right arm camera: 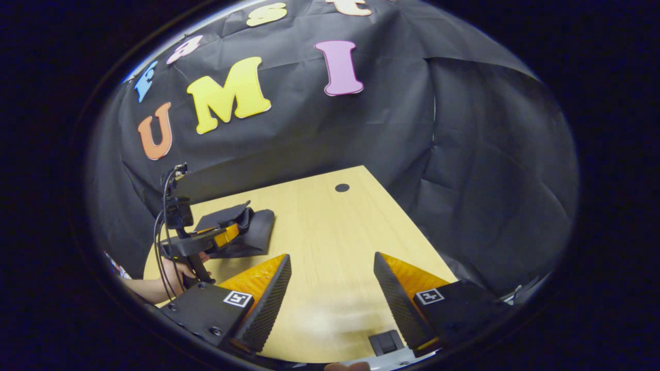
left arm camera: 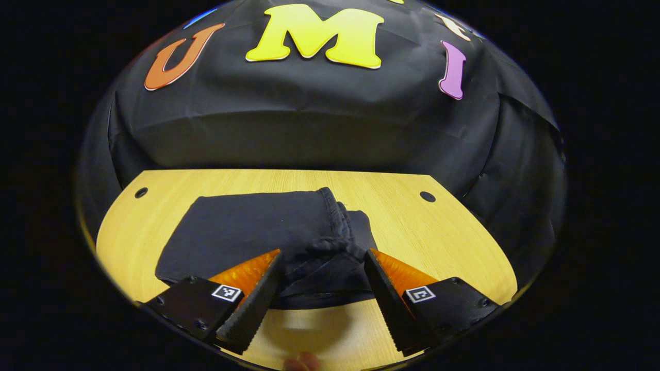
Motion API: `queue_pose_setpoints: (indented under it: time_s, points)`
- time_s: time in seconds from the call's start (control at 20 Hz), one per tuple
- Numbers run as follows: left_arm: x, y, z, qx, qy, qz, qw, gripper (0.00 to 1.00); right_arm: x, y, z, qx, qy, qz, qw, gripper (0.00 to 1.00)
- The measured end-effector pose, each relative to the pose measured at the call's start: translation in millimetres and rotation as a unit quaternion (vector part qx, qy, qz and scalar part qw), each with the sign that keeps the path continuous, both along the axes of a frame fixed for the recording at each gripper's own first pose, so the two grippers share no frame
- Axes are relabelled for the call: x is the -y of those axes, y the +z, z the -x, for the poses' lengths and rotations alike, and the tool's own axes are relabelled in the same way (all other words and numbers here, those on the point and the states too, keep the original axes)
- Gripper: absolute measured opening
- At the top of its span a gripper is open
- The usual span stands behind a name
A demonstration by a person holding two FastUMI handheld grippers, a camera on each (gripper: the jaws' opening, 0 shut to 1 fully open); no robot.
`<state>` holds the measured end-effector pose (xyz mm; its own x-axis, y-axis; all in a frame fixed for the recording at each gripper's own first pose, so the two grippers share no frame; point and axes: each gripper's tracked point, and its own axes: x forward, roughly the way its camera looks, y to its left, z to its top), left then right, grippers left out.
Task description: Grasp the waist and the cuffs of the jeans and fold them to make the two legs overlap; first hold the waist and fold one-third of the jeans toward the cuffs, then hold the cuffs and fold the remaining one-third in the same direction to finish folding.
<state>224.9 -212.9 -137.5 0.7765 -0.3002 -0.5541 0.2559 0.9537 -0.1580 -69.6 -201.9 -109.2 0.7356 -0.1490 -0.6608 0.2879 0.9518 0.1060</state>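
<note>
Dark jeans (left arm camera: 258,232) lie folded on the wooden surface (left arm camera: 438,232). The left claw (left arm camera: 322,268) hangs open over their bunched near edge; the right claw (right arm camera: 332,281) gapes over bare wood. Nudging that loose edge could undo the fold.

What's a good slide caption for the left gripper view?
Left gripper, fingers open, poised over the near edge of folded dark jeans on a wooden table.

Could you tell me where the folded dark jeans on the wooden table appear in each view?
Left gripper view: folded dark jeans lie centre, just beyond the open left gripper.
Right gripper view: jeans sit left of centre, by the left gripper.
Shared landmark: the wooden table's round dark hole.
</note>
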Motion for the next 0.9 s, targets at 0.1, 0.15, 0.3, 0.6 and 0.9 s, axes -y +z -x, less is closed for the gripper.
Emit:
queue_pose_setpoints:
  time_s: [0.1,0.15,0.3,0.6,0.9]
  points:
    - [-4,9,2,0.008,0.003,0.006,1.0,0.99,-5,5,-1,0.007,0.007,0.004,1.0,0.99]
    - [-7,16,3,0.012,0.004,0.009,1.0,0.99,-8,7,-3,0.013,0.011,0.008,1.0,0.99]
    - [-21,50,9,0.04,0.007,0.019,0.999,0.99,-24,19,-17,0.033,0.032,0.017,0.999,0.99]
    - [-79,145,18,0.126,0.035,0.02,0.991,0.99,-78,57,-70,0.105,0.091,0.028,0.99,0.99]
    - [-144,241,40,0.207,0.077,0.01,0.975,0.98,-152,109,-119,0.187,0.149,0.044,0.97,0.94]
